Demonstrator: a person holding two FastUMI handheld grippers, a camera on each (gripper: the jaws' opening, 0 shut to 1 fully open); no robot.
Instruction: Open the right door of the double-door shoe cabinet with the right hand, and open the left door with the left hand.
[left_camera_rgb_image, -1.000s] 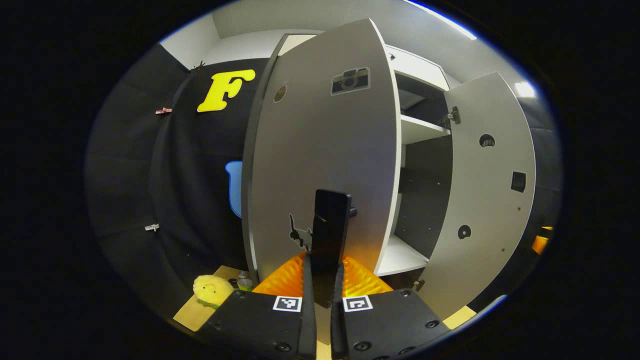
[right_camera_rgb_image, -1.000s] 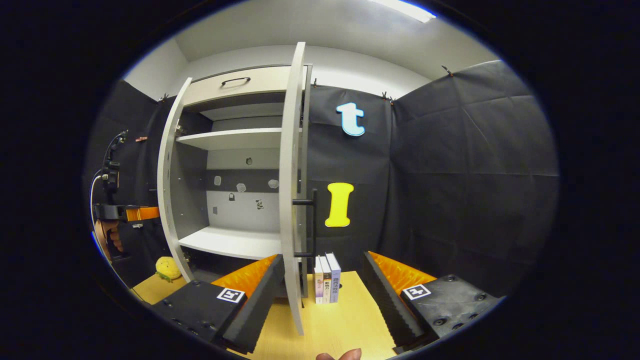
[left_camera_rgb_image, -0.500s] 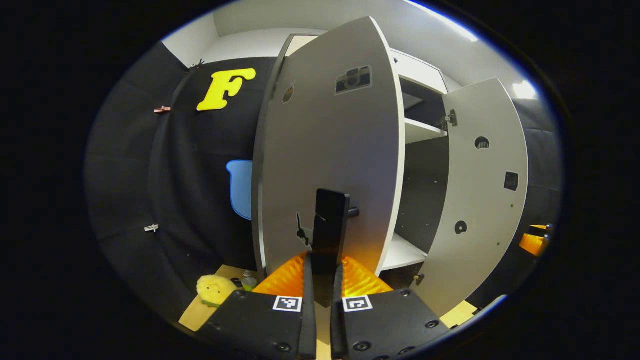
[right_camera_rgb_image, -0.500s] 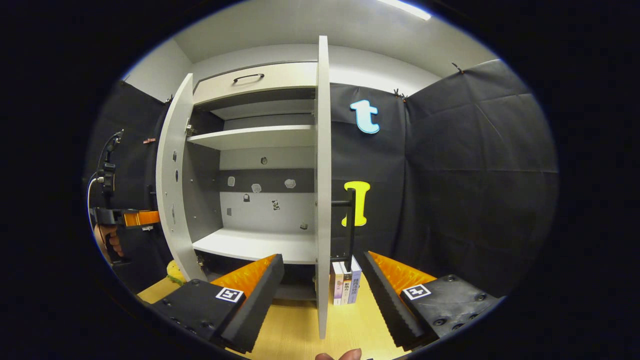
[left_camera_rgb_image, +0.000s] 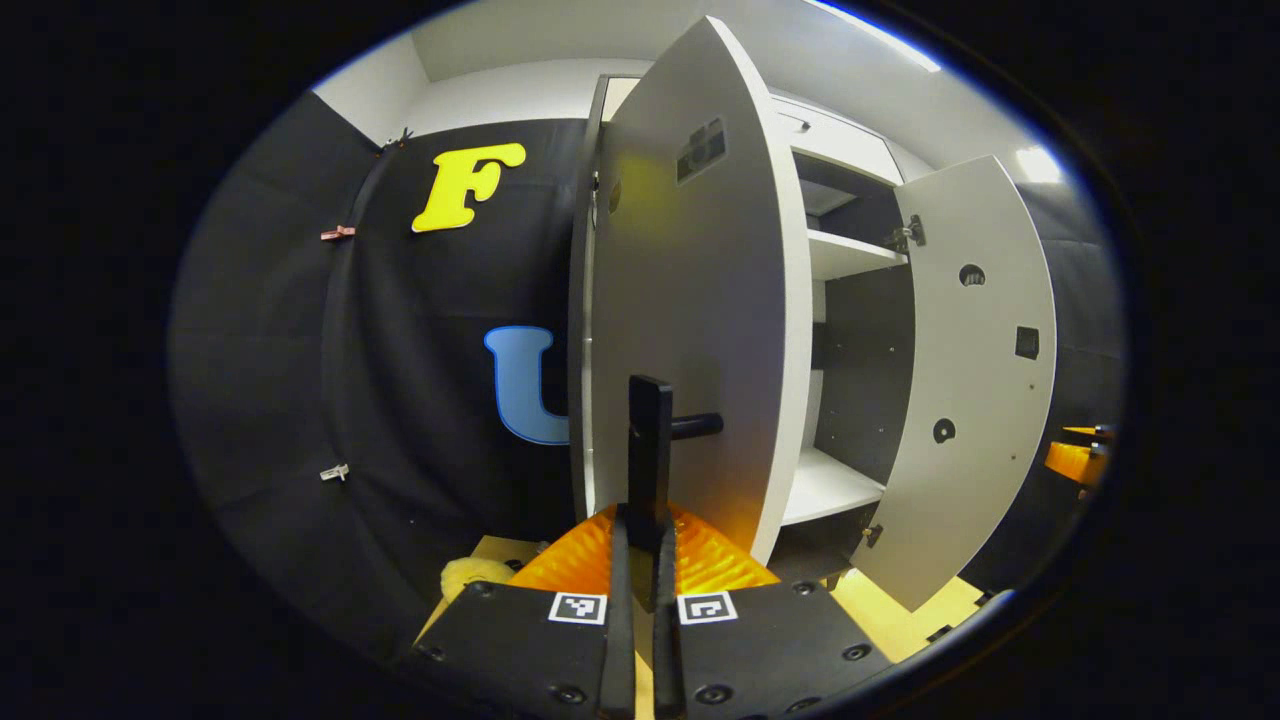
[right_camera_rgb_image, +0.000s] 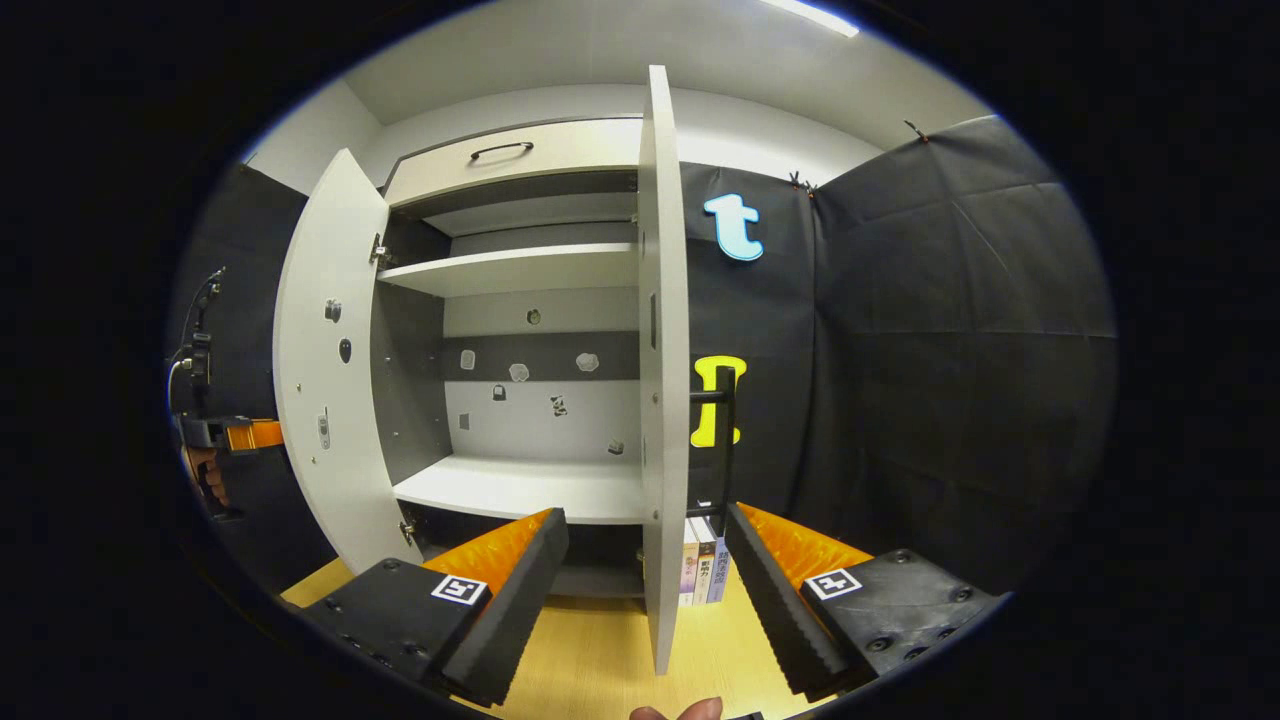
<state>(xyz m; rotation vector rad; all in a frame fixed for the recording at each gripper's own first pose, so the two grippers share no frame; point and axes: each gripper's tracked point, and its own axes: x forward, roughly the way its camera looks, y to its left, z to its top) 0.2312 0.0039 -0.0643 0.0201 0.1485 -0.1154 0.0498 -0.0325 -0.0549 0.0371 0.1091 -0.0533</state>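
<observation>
Since the earlier frame the left door (left_camera_rgb_image: 700, 300) has swung wider, nearly edge-on to the left gripper (left_camera_rgb_image: 640, 520), whose fingers are clamped on its bar handle (left_camera_rgb_image: 650, 450). Cabinet (right_camera_rgb_image: 520, 300) stands on the desk (right_camera_rgb_image: 590, 660). Right door (right_camera_rgb_image: 660, 400) fully open; right gripper (right_camera_rgb_image: 640, 560) fingers apart, straddling its edge. Panels grey, stiff, probably light on hinges; handles are the hold.

Three books (right_camera_rgb_image: 703, 572) stand upright on the wooden tabletop (right_camera_rgb_image: 600, 655) (a yellow plush (left_camera_rgb_image: 466, 575) elsewhere).
</observation>
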